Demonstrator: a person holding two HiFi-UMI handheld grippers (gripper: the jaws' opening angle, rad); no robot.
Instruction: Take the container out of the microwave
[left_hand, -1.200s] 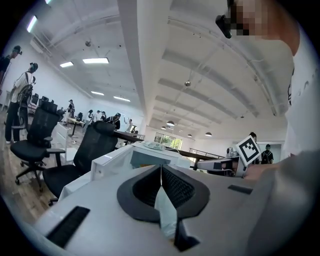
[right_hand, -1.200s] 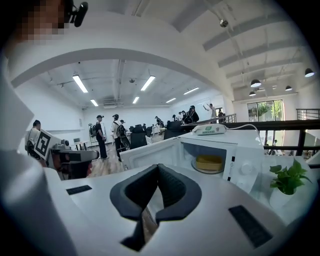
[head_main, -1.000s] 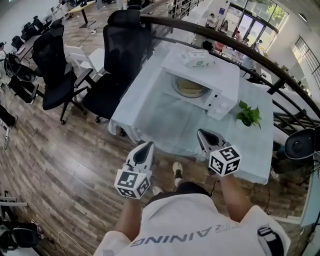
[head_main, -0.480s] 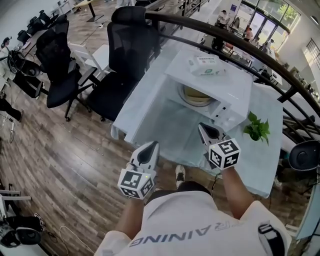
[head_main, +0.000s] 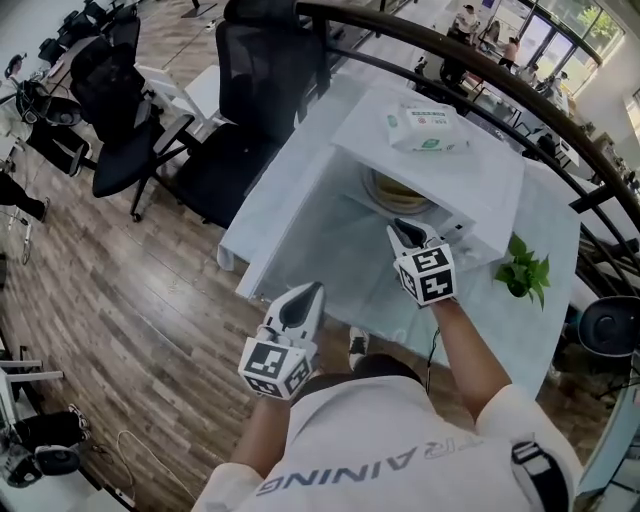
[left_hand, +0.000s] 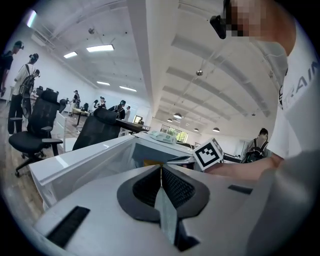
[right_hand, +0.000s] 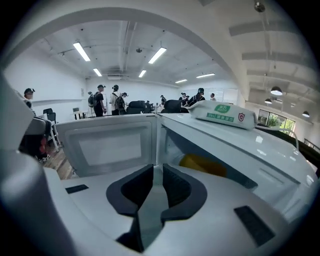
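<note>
Head view: our right gripper is at the mouth of the white box microwave on the cloth-covered bench. The round yellow container sits inside, at its 12 o'clock.
Left gripper view: the left gripper has its jaws pressed together, empty, well short of the microwave.
Right gripper view: the jaws are slightly spread, have just been opening, and hold nothing. We should widen them, steer toward 1 o'clock and take the rim squarely.

Head cam looks steeply down; both gripper cams sit low, near, facing the microwave all 3 share.
</note>
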